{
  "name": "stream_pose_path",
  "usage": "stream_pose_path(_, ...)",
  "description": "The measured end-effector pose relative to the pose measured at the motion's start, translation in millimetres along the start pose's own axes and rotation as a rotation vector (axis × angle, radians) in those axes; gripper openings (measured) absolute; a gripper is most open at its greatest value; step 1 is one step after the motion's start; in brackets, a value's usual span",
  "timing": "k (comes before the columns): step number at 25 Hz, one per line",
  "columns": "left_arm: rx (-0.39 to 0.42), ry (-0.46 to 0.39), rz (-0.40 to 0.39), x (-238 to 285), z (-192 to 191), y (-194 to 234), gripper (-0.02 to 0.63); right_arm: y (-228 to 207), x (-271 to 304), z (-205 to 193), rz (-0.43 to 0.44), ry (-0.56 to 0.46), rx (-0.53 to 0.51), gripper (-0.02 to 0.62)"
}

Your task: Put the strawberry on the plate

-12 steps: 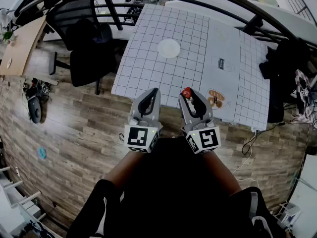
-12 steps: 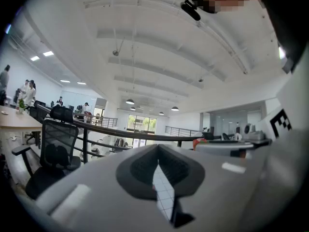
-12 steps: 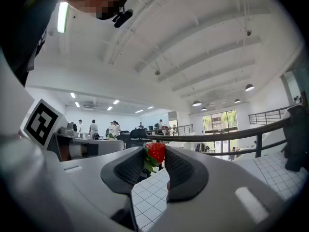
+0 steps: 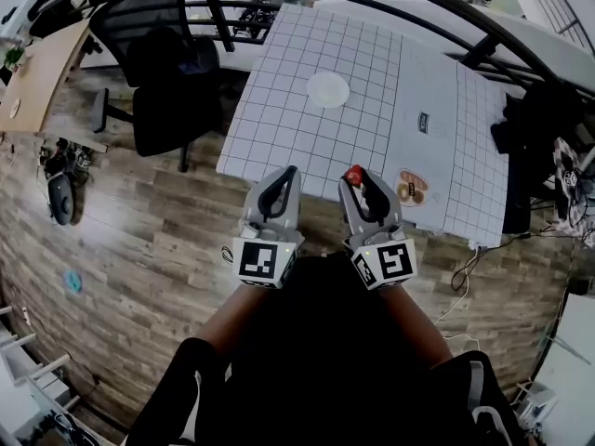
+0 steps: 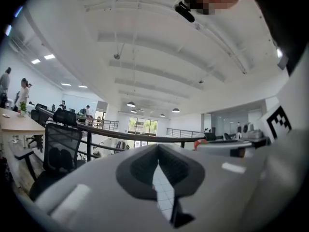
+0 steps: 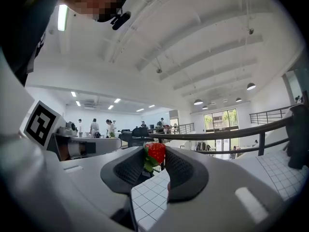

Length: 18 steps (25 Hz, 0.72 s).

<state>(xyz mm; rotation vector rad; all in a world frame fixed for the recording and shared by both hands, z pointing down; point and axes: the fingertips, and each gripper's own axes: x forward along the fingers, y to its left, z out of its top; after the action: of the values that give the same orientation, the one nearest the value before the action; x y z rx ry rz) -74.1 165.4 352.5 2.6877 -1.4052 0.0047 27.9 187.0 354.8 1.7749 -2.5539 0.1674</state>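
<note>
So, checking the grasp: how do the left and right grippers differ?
The right gripper grips the strawberry at its jaw tips; the left gripper holds nothing. The right gripper's jaws stand apart around it; the left gripper's meet at the tips. Both point toward the table.

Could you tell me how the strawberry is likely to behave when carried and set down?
The strawberry is pinched only at the tips of the right gripper, so it may pivot or slip. It looks small, so it is probably light. Rounded and tapered, it could roll a little on the flat plate.
</note>
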Motion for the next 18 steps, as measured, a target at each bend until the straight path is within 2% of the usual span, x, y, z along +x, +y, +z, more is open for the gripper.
stream_pose_path(6,-0.04,-0.021,0.02,-15.4,1.0,28.1,0.009,20.2,7.6,-6.4,-0.003,0.012,0.016,0.133)
stream_pose_path(10,-0.068,-0.023,0.04,-25.3,-8.7,45.4,0.009,35.0,8.6,-13.4,-0.003,0.026,-0.026,0.133)
stream_pose_path(13,-0.059,-0.016,0.033,-31.4,-15.2,54.2,0.009,42.7,4.0,-16.8,-0.001,0.037,-0.046,0.133)
stream_pose_path(16,-0.122,-0.017,0.037,-35.6,-19.7,65.3,0.009,42.8,-2.7,-23.2,-0.01,0.06,-0.047,0.133)
stream_pose_path(18,-0.122,-0.007,0.053,-32.9,-21.3,71.3,0.009,36.2,-5.6,-26.5,-0.024,0.077,-0.052,0.134)
